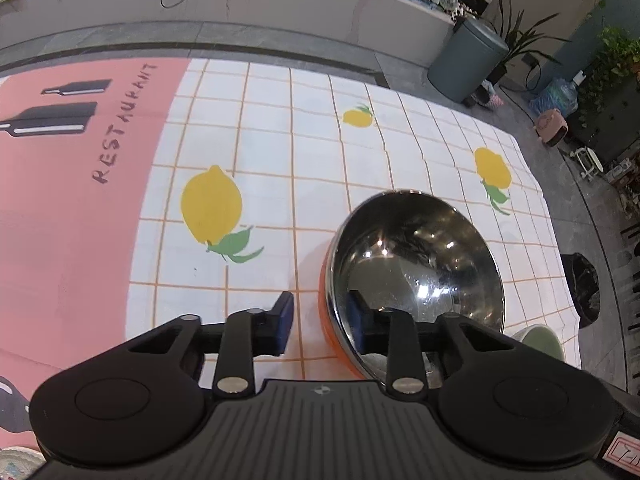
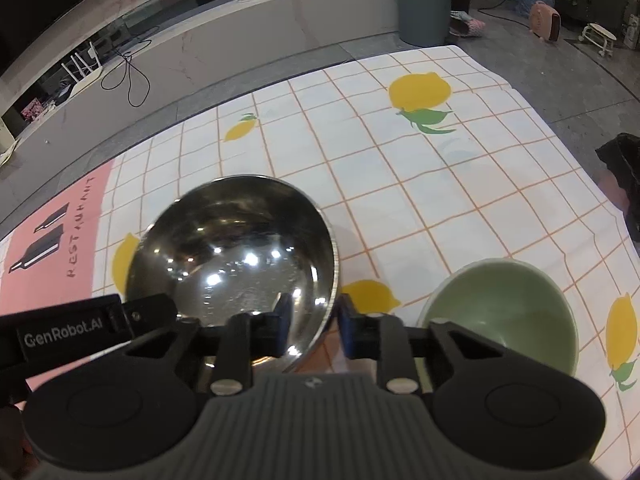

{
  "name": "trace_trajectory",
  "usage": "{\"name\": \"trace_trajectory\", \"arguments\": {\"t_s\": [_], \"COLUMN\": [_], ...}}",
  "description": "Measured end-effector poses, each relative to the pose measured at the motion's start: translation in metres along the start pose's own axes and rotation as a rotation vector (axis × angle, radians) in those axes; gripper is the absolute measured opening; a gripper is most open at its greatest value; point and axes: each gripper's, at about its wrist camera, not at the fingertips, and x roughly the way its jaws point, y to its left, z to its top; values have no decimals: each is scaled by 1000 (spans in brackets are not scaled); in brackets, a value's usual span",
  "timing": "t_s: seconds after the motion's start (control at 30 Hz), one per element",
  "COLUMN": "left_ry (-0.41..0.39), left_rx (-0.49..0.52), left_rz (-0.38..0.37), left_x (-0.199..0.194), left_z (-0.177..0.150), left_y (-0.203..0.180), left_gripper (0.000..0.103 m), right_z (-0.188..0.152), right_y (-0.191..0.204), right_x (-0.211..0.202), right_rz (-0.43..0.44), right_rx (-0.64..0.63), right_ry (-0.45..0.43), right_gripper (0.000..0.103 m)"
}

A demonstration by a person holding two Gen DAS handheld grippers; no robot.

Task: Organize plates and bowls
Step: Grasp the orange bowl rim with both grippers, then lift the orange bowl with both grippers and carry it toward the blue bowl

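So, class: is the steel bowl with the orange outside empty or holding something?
Empty. The steel bowl shows only reflections on its bare, shiny inside in both wrist views, and its rim sits between the open jaws of both grippers.

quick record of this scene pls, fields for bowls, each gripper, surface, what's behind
steel bowl: shiny metal inside, orange outside, upright on the cloth
green bowl: pale green, empty, right of the steel bowl, apart from it
left gripper: open, fingers straddle the steel bowl's rim
right gripper: open, fingers straddle the opposite rim
surface: lemon-print checked tablecloth, with pink RESTAURANT cloth beside it
behind: grey bin
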Motion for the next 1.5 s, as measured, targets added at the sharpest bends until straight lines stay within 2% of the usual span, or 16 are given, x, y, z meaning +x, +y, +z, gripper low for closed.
{"name": "trace_trajectory", "arguments": {"t_s": [0.17,0.4,0.67,0.87,1.17,1.3,1.5], "left_ry": [6,-11,-76,-139,-217,-218,-187], "left_rx": [-10,21,23,-1,-41,-38,-93], "left_rz": [-16,15,12,3,0,10,-6], "left_x": [3,-8,-61,-113,-175,-190,-192], "left_z": [-1,-2,-13,-37,-81,-100,-123], "left_y": [-2,-11,-14,-7,11,17,36], "left_gripper": [16,14,14,15,15,16,16], "right_z": [2,1,-5,-27,-75,-94,-120], "right_y": [-7,-6,-6,3,13,14,17], "right_x": [9,0,-45,-94,-149,-163,-170], "right_rz": [22,21,87,142,236,270,287], "right_rx": [9,28,63,59,50,45,25], "right_ry": [29,22,-10,-60,-60,-38,0], "right_gripper": [14,14,14,15,15,15,15]}}
